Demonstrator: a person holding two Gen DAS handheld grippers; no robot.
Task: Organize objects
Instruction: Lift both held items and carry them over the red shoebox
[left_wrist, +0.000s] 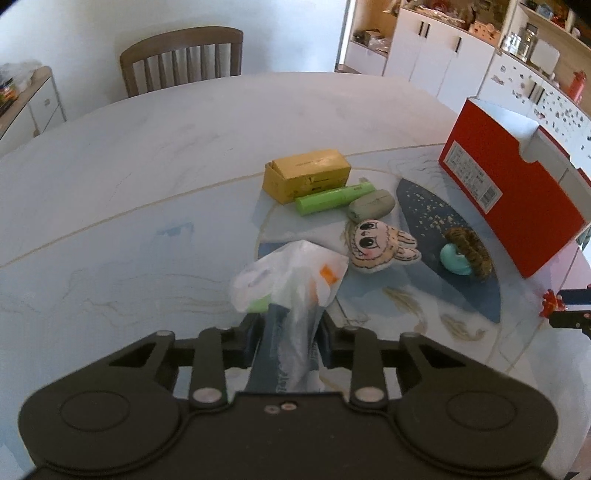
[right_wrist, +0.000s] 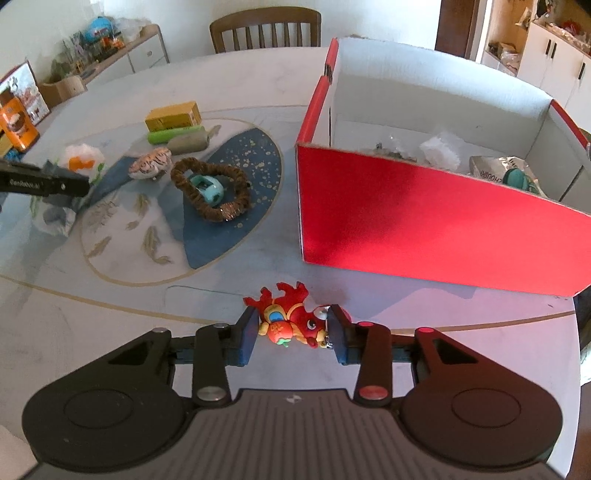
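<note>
My left gripper (left_wrist: 290, 325) is shut on a crumpled plastic bag (left_wrist: 291, 273) with orange and green showing through; the right wrist view shows it at the left (right_wrist: 83, 157). My right gripper (right_wrist: 292, 330) is shut on a red dragon toy (right_wrist: 291, 317) low over the table, in front of the open red box (right_wrist: 424, 221). On the table mat lie a yellow box (left_wrist: 306, 175), a green tube (left_wrist: 332, 199), a grey-green pouch (left_wrist: 371, 205), a plush rabbit face (left_wrist: 376, 247) and a brown woven ring (right_wrist: 236, 177) around a teal ball (right_wrist: 208, 188).
The red box holds a white bag (right_wrist: 441, 149) and a foil packet (right_wrist: 495, 168). A wooden chair (right_wrist: 266, 29) stands at the table's far edge. An orange carton (right_wrist: 18, 125) sits at the far left, with a cluttered sideboard (right_wrist: 110, 40) behind it.
</note>
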